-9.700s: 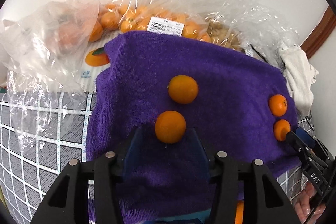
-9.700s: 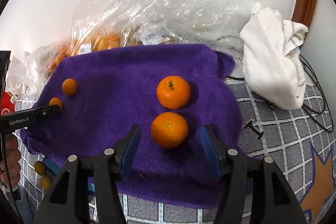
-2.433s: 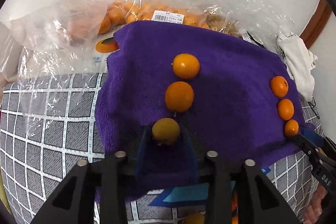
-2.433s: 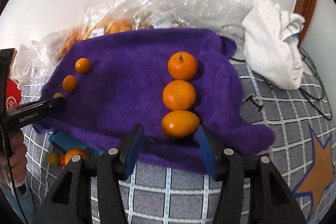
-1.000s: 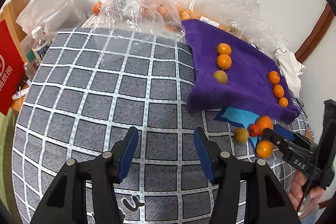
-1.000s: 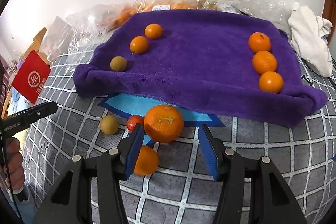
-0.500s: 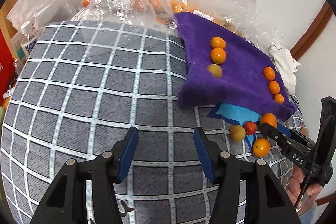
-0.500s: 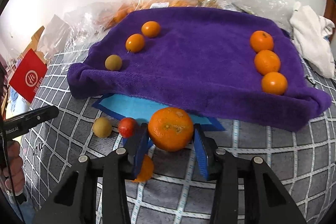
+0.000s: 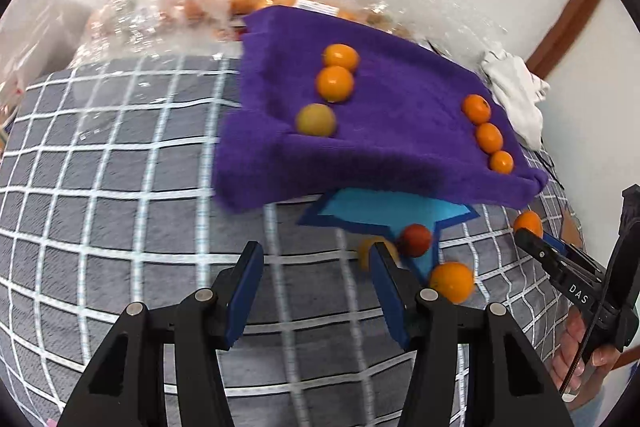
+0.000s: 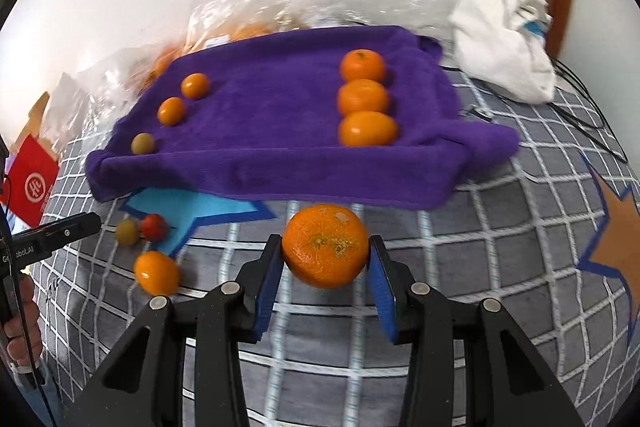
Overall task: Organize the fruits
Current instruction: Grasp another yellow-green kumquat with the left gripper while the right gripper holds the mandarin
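A purple towel (image 10: 276, 131) lies on the checked cloth. It holds a row of three small kumquats (image 10: 171, 111) on its left and three larger oranges (image 10: 363, 98) on its right. My right gripper (image 10: 325, 259) is shut on a large orange (image 10: 325, 246) and holds it in front of the towel. My left gripper (image 9: 316, 271) is open and empty above the cloth. A yellow-green fruit (image 9: 366, 251) sits partly behind its right finger, with a red fruit (image 9: 416, 239) and an orange (image 9: 452, 281) just right of it. The towel also shows in the left wrist view (image 9: 384, 147).
Clear plastic bags (image 9: 180, 7) with more oranges lie behind the towel against the wall. A white cloth (image 10: 504, 43) lies at the back right. A blue star shape (image 10: 192, 207) pokes out under the towel's front edge. A red box (image 10: 30, 183) stands at the far left.
My right gripper has shut on the large orange and lifted it off the cloth. My left gripper has moved right and closer to the loose fruits in front of the towel.
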A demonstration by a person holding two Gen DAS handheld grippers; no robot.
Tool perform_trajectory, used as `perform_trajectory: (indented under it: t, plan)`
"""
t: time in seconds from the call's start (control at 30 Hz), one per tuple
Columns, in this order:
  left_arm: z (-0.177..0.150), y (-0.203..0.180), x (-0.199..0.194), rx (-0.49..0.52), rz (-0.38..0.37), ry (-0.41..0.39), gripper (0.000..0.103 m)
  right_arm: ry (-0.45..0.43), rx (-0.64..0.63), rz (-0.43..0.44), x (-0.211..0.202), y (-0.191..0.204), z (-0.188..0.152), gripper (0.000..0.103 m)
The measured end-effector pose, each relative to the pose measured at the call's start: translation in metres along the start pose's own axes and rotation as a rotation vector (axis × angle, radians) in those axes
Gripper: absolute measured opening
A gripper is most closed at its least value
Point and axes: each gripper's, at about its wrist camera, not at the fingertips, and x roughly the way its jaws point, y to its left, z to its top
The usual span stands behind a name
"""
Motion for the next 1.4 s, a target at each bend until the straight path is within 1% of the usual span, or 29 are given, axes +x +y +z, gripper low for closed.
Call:
perform_trajectory:
  t: [0.1,0.23,0.33,0.4,0.5,0.57,0.6,0.67,0.73,0.8,1.0,1.27,1.4]
  plan:
    - [-0.001,-0.011,0.003,0.017,-0.005,0.004,0.052,0.003,0.008,-0.015,0.000,-0.008,-0.003,0.042]
    - [-0.002,-0.016,0.004,0.024,-0.047,0.015,0.052,0.015,0.011,-0.013,0.003,-0.013,-0.008,0.042]
    - [-0.003,-0.028,0.004,0.064,-0.050,0.001,0.052,0.019,-0.009,-0.027,0.007,-0.011,-0.011,0.042]
    - [-0.003,-0.034,0.005,0.080,-0.061,0.006,0.052,0.014,-0.019,-0.035,0.008,-0.009,-0.011,0.042]
    - [-0.002,-0.041,0.011,0.100,-0.026,0.019,0.051,0.010,-0.030,-0.044,0.009,-0.007,-0.011,0.043]
    - [-0.002,-0.042,0.016,0.108,0.013,0.029,0.048,0.014,-0.033,-0.051,0.011,-0.006,-0.011,0.043]
    - [-0.002,-0.043,0.018,0.107,0.026,0.034,0.043,0.013,-0.034,-0.053,0.011,-0.006,-0.010,0.043]
    - [-0.002,-0.043,0.022,0.098,0.028,0.043,0.040,0.011,-0.034,-0.056,0.010,-0.005,-0.010,0.042]
    - [-0.002,-0.043,0.024,0.102,0.051,0.036,0.031,0.010,-0.031,-0.054,0.009,-0.005,-0.010,0.042]
    - [-0.002,-0.044,0.025,0.109,0.056,0.035,0.026,0.008,-0.026,-0.048,0.008,-0.006,-0.010,0.042]
    - [-0.002,-0.042,0.018,0.096,0.044,0.031,0.026,-0.009,-0.006,-0.035,-0.003,-0.007,-0.008,0.042]
    - [-0.001,-0.039,-0.003,0.064,0.013,0.002,0.026,-0.060,0.000,-0.058,-0.029,-0.006,0.005,0.042]
    - [0.000,-0.039,-0.014,0.058,0.014,-0.020,0.026,-0.084,-0.006,-0.068,-0.044,-0.003,0.013,0.042]
